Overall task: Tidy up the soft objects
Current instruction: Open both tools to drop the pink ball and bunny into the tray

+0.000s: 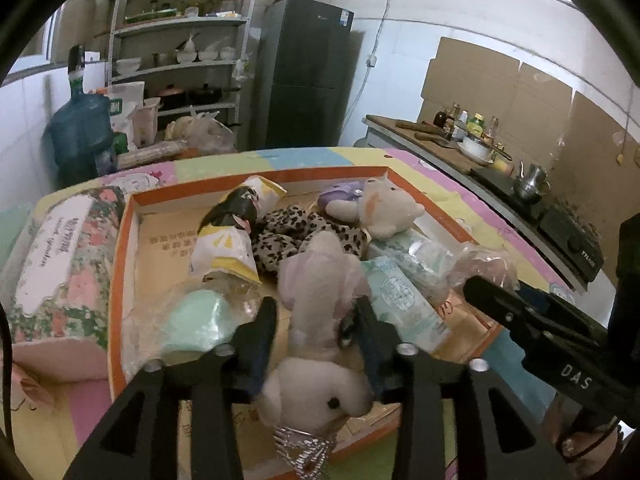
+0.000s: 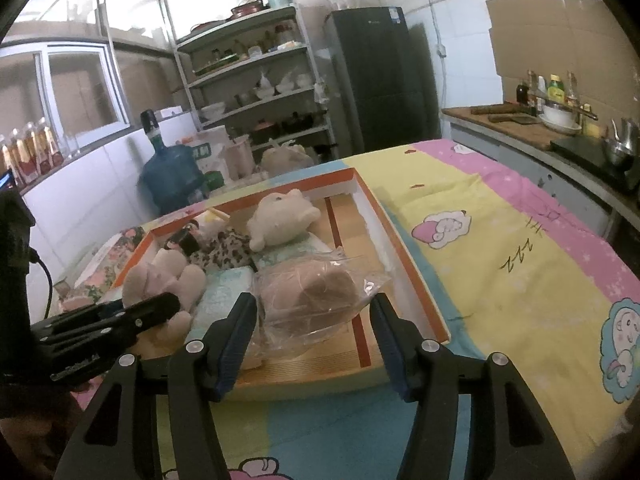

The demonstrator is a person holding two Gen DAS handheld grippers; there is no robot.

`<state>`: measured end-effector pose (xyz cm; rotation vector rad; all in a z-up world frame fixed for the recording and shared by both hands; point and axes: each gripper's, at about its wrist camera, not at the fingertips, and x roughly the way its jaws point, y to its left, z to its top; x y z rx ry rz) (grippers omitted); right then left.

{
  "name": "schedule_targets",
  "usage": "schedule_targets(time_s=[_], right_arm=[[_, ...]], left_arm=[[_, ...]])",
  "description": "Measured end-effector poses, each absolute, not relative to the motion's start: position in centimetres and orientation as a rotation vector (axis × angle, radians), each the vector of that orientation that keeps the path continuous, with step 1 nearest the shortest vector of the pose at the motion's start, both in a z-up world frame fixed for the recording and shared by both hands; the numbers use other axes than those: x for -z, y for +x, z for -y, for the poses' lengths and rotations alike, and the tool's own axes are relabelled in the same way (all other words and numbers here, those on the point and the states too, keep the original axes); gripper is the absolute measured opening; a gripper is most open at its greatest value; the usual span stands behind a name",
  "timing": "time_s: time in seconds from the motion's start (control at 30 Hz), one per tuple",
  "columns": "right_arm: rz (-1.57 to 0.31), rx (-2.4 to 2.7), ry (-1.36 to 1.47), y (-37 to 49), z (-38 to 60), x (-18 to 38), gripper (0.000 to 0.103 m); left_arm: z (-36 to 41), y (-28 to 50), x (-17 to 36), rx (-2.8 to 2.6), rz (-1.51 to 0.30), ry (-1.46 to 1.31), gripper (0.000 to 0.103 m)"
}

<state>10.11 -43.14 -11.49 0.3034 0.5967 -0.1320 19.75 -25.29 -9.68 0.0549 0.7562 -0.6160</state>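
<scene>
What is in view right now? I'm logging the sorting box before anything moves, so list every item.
box: one, orange-rimmed, on pastel cloth
plush rabbit: one, pinkish white, box's near edge, between left jaws
cream plush: one, cream, box's far side
leopard cloth: one, black-spotted, box middle
packet: one, yellow-white, left of leopard cloth
mint bag: one, green, near-left corner
tissue packs: two, pale green, right of rabbit
bagged bundle: one, pink, between right jaws
floral pack: one, outside, left of box
left gripper: black, open
right gripper: black, open
</scene>
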Motion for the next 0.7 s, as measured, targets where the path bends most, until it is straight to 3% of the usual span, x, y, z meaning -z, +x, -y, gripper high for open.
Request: schedule_targets(time_s=[0.07, 0.13, 0.3, 0.7], right_arm=[[-0.593, 0.135, 0.300, 10.2, 43.1, 11.6, 0.063], [-0.588, 0.136, 0.294, 10.1, 42.9, 11.6, 0.066], [-0.578, 0.155, 0.283, 9.9, 42.7, 11.2, 0.072], [-0.469, 0.199, 0.291, 7.6, 42.1, 8.0, 0.073]], left_arm=[[25.0, 19.2, 9.2, 0.612, -0.718, 0.059, 0.073], [24.8, 18.7, 8.8, 0.611, -0.693, 0.067, 0.082], [23.9, 17.9, 7.3, 0.574, -0.635, 0.071, 0.082], [17.4, 15.7, 3.6, 0.540, -0.527, -0.038, 0.082]])
